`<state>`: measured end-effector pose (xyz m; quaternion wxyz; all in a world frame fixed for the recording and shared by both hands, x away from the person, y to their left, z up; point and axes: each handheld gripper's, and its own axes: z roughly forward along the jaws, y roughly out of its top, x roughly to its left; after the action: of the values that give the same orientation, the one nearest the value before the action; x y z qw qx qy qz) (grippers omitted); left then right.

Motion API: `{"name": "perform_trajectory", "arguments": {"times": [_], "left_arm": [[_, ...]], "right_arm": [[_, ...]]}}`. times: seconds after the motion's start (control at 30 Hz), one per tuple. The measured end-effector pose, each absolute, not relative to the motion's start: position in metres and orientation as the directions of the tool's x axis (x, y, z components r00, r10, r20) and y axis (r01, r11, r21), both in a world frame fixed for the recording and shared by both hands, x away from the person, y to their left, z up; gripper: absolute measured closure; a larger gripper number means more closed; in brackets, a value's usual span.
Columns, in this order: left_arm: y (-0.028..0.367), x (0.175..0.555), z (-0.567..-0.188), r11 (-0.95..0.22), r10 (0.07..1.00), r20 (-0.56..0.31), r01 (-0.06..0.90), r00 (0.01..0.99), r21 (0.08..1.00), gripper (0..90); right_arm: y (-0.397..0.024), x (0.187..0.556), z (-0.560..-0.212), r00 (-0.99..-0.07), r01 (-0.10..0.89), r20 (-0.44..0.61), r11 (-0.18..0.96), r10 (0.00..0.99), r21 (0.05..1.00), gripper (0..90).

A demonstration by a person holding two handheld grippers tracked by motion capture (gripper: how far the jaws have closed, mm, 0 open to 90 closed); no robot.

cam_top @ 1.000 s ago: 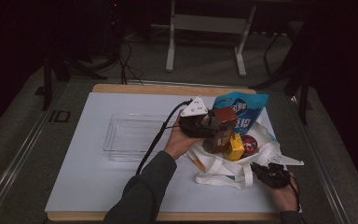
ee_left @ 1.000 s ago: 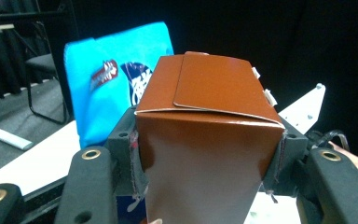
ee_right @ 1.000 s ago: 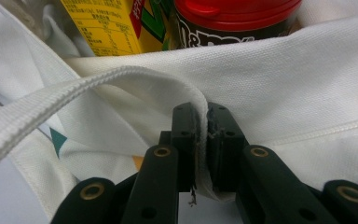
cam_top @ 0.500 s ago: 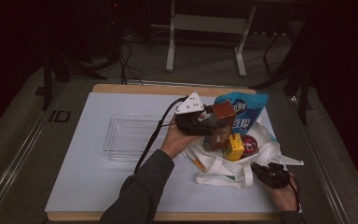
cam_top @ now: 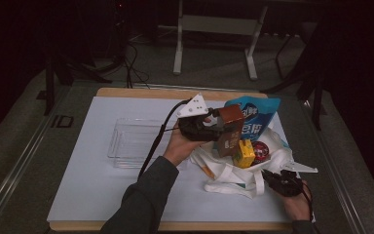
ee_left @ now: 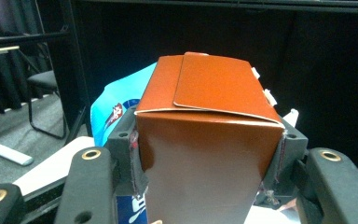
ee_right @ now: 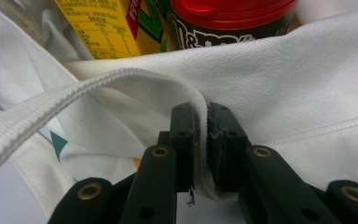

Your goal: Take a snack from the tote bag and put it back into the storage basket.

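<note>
Spreading across the wooden table (cam_top: 126,91), the white mat (cam_top: 97,195) carried everything I was working with, and on it to the left lay the clear plastic tray (cam_top: 126,144), well apart from the rest. To the right of the tray slumped my white tote bag (cam_top: 233,178), its mouth open toward me, with a blue snack bag (cam_top: 255,109) standing at its far side. My left gripper (cam_top: 213,127) had its 2 jaws clamped on the brown carton (cam_top: 230,127), 1 pad pressed against each side wall, and I held that carton upright above the bag's open mouth, clear of the mat; in the left gripper view the carton's (ee_left: 205,154) folded top sat just above the pads, with the blue snack bag (ee_left: 116,105) behind it. Inside the tote a yellow juice box (cam_top: 244,153) stood just beside a red-lidded jar (cam_top: 260,151), both showing close up in the right gripper view as the yellow juice box (ee_right: 105,25) and the red-lidded jar (ee_right: 228,18). My right gripper (ee_right: 201,140) was pinched on the bag's white strap (ee_right: 74,100) at the near edge of the tote, the webbing squeezed between its 2 pads.
</note>
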<state>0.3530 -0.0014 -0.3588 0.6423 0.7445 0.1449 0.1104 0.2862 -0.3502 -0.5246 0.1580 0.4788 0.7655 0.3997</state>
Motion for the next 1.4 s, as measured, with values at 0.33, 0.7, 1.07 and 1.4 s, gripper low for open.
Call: {"name": "perform_trajectory", "arguments": {"times": [0.33, 0.7, 1.07, 1.4], "left_arm": [[0.011, 0.349, -0.350, -0.127, 0.351, -0.015, 0.064, 0.936, 0.990, 43.1], [0.034, 0.347, -0.340, -0.100, 0.359, -0.023, 0.063, 0.933, 0.993, 43.1], [0.057, 0.346, -0.328, -0.106, 0.364, -0.012, 0.054, 0.931, 0.993, 43.2], [0.076, 0.344, -0.323, -0.119, 0.375, 0.007, 0.041, 0.927, 0.992, 43.2]], "right_arm": [[-0.351, 0.286, -0.526, -0.491, 0.600, 0.141, 0.217, 0.860, 0.770, 78.5], [-0.351, 0.287, -0.526, -0.501, 0.592, 0.129, 0.230, 0.856, 0.773, 77.9], [-0.352, 0.286, -0.527, -0.503, 0.591, 0.135, 0.226, 0.854, 0.775, 77.8], [-0.353, 0.287, -0.528, -0.505, 0.591, 0.144, 0.220, 0.851, 0.776, 77.7]]}}
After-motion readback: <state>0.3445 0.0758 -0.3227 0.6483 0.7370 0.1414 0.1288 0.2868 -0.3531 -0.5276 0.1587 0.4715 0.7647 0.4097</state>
